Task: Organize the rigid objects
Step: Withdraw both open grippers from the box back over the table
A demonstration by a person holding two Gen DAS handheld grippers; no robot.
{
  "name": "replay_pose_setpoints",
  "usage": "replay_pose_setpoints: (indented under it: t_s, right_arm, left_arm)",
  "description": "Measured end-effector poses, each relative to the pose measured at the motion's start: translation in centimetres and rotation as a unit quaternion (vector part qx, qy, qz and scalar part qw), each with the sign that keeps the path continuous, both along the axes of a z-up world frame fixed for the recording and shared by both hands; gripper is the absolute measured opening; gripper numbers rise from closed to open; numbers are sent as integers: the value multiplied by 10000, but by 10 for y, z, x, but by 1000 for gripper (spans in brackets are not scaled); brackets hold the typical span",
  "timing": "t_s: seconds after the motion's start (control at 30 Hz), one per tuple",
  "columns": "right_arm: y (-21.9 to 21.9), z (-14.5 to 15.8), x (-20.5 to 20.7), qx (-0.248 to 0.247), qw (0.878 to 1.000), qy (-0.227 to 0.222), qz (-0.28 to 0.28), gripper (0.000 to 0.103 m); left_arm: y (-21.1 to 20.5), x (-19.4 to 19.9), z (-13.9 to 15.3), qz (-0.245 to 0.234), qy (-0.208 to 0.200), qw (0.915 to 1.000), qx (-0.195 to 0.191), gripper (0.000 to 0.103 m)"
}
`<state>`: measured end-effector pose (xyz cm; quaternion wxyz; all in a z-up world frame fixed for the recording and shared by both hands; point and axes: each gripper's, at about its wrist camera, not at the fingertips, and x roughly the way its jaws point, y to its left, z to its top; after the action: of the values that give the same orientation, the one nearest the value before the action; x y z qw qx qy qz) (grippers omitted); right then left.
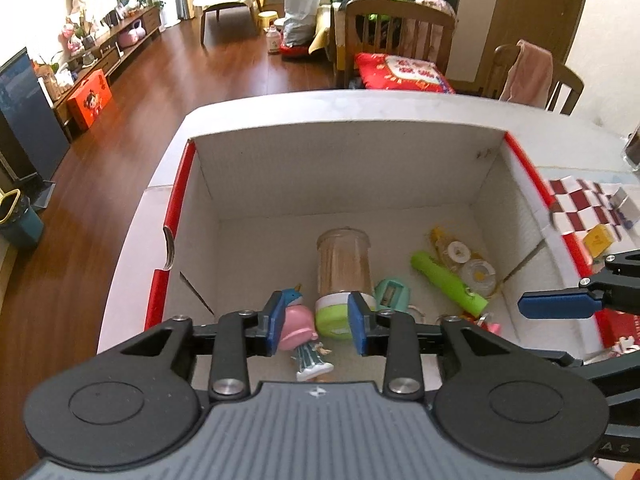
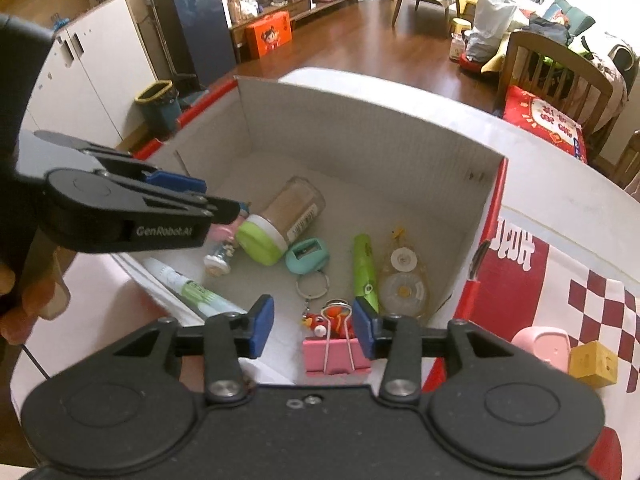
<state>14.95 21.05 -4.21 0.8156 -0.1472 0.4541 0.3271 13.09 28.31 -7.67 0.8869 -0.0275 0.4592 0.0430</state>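
A white cardboard box (image 1: 352,168) with red edges lies open below both grippers. On its floor lie a toothpick jar (image 1: 344,264) with a green lid, a pink-hatted figurine (image 1: 304,332), a teal sharpener (image 1: 392,292), a green pen (image 1: 448,284) and a correction tape (image 1: 476,272). My left gripper (image 1: 316,320) hangs open above the figurine and the jar lid, touching neither. My right gripper (image 2: 312,320) is open over a pink binder clip (image 2: 336,356) and a red toy (image 2: 320,324). The jar (image 2: 288,216), the sharpener (image 2: 308,256) and the pen (image 2: 366,272) also show there.
A pink cup (image 2: 540,346) and a yellow cube (image 2: 594,364) sit on a red-checked cloth (image 2: 600,304) right of the box. A white tube (image 2: 192,288) lies along the box's left side. Wooden chairs (image 1: 396,36) with a red cushion (image 1: 404,72) stand beyond the table.
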Motion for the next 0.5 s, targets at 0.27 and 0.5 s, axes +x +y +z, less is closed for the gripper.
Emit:
replay_pose_setpoints:
  t_s: [0.27, 0.5]
  right_arm:
    - [-17, 26, -18, 372, 9991, -212, -37, 56]
    - [-42, 45, -33, 645, 9971, -379, -121, 66]
  left_arm:
    - [-14, -22, 24, -39, -356, 9993, -63, 57]
    - [-29, -36, 46, -73, -614, 9980, -111, 57]
